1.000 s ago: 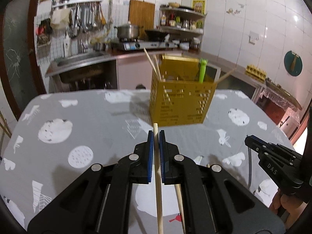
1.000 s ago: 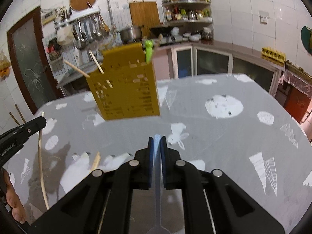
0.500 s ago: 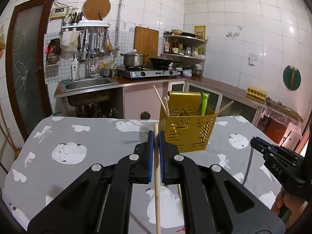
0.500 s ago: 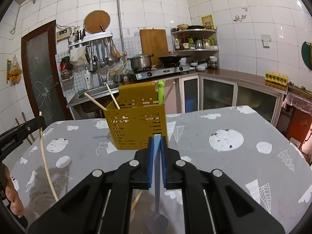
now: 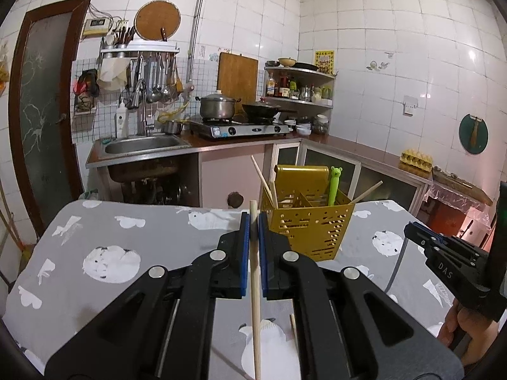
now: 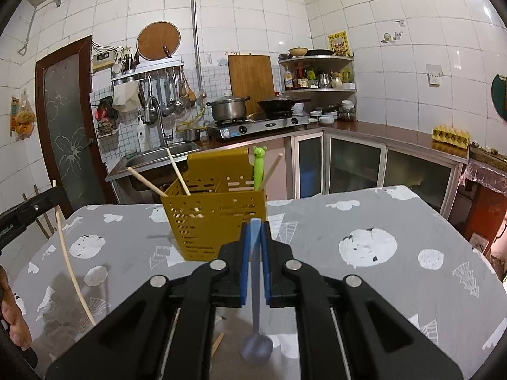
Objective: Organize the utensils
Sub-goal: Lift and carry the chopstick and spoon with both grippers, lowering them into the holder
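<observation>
- Between the blue fingers of the left gripper, a wooden chopstick is clamped; it stands nearly upright, its tip rising just above the fingertips and its shaft running down toward 6 o'clock.
- At 1 o'clock from that gripper, a yellow perforated holder is seen standing on the surface, which is covered by a grey patterned cloth.
- Several chopsticks and a green frog-headed utensil are held in the holder, leaning against its rim.
- A second loose chopstick is glimpsed on the cloth below the left gripper, mostly hidden.
- At 3 o'clock in the left view, the right gripper is seen raised above the cloth.
- In the right view, a pale blue spoon is pinched by its handle in the right gripper, with the bowl hanging down at 6 o'clock.
- The holder lies at 11 o'clock from the right gripper, well apart from it.
- At 9 o'clock in the right view, the left gripper's chopstick is seen above the cloth.
</observation>
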### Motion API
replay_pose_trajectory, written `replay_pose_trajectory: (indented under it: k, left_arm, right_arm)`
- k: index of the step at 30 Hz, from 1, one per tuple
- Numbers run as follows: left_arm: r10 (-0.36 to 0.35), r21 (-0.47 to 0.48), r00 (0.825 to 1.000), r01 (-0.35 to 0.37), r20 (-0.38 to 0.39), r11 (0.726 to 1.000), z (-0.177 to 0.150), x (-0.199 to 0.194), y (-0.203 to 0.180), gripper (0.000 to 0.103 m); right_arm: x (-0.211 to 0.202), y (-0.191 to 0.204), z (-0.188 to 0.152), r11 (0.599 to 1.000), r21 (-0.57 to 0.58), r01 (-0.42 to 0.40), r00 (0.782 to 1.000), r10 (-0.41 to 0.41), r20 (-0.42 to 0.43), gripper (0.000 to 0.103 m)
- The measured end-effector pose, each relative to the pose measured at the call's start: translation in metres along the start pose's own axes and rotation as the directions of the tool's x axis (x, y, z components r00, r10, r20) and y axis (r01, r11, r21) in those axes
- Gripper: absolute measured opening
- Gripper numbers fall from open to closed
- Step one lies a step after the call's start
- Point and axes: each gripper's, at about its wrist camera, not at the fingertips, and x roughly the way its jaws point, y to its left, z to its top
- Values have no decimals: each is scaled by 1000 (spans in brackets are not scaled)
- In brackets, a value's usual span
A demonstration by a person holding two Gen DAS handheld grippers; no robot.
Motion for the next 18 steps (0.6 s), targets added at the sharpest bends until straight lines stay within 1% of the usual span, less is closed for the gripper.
replay_pose_trajectory:
  k: [11, 18]
  left_arm:
    - [3, 9, 1000, -3, 31, 1000, 9, 11, -3, 4]
    - [-6, 9, 999, 6, 48, 1000, 17, 17, -7, 4]
  right_arm:
    - [4, -4, 9, 1000, 0, 0, 999, 0, 48, 7]
    - [7, -5, 20, 1000, 0, -9, 999, 9, 54, 7]
